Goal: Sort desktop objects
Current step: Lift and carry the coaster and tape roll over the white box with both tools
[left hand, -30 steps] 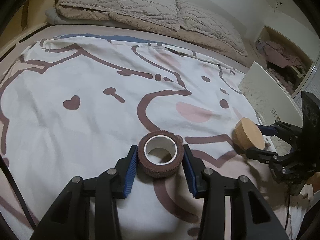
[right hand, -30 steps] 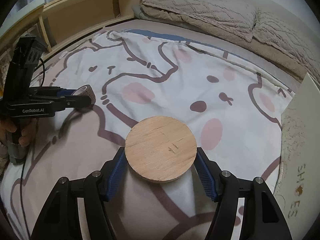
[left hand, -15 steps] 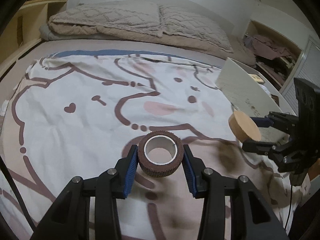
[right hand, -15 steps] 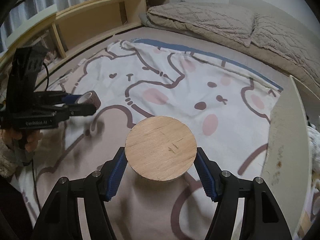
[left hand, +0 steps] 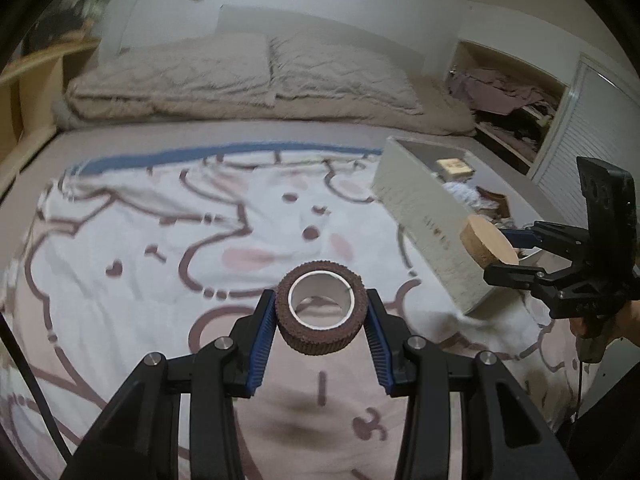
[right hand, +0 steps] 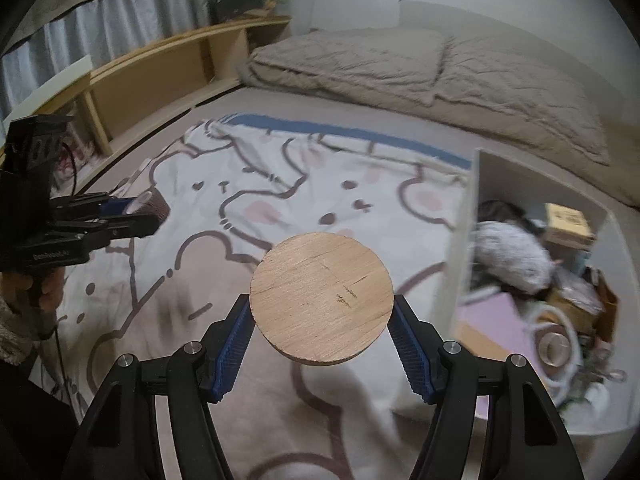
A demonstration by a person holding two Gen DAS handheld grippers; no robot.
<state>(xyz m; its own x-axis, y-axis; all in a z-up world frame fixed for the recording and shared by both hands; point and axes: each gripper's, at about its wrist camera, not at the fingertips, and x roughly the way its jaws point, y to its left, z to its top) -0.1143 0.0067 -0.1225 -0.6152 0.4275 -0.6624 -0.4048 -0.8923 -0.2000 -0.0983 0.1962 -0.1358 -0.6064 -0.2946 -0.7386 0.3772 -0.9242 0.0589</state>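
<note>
The left gripper (left hand: pixel 321 322) held a brown tape roll (left hand: pixel 322 307) tight between its jaws, above the patterned blanket (left hand: pixel 160 248). The right gripper (right hand: pixel 321 330) clamped a wooden disc (right hand: pixel 321 298) between its jaws, just left of an open white box (right hand: pixel 468 240).

Both tongs, left (left hand: pixel 321 322) and right (right hand: pixel 322 316), clamped shut, raised.

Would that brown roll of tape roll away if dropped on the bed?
The brown tape roll is round, so it might roll on edge. Its rough wrap probably grips the left gripper's fingers. The hollow core suggests it's light.
</note>
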